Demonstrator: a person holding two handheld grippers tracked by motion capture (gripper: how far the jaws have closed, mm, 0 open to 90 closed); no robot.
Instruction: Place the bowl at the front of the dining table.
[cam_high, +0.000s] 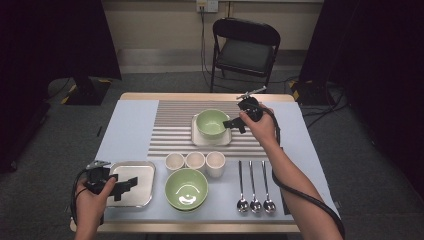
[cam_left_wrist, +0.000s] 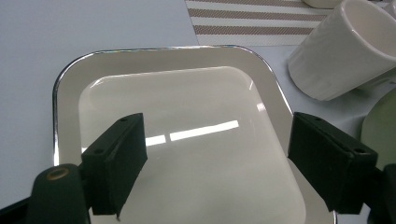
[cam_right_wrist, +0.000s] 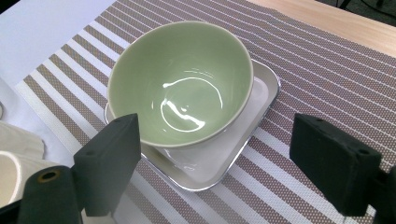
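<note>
On the striped placemat (cam_high: 175, 131) at the far middle of the table (cam_high: 125, 130), a green bowl (cam_high: 212, 122) sits on a small square plate (cam_high: 197, 137). The right gripper (cam_high: 233, 124) hovers at the bowl's 3 o'clock edge in the high view, jaws spread wide and gripping nothing. In the right gripper view the bowl (cam_right_wrist: 182, 84) lies toward 11 o'clock of the open gap, tilted on the plate (cam_right_wrist: 224, 158), with the jaws apart on either side of its near rim.

At the near left corner, the left gripper (cam_high: 123, 186) hangs over a square tray (cam_high: 142, 170), jaws also wide and empty; the left gripper view shows the tray (cam_left_wrist: 187, 140) between them. A second green bowl (cam_high: 186, 189), three cups (cam_high: 195, 161) and three spoons (cam_high: 255, 192) lie along the near edge.
</note>
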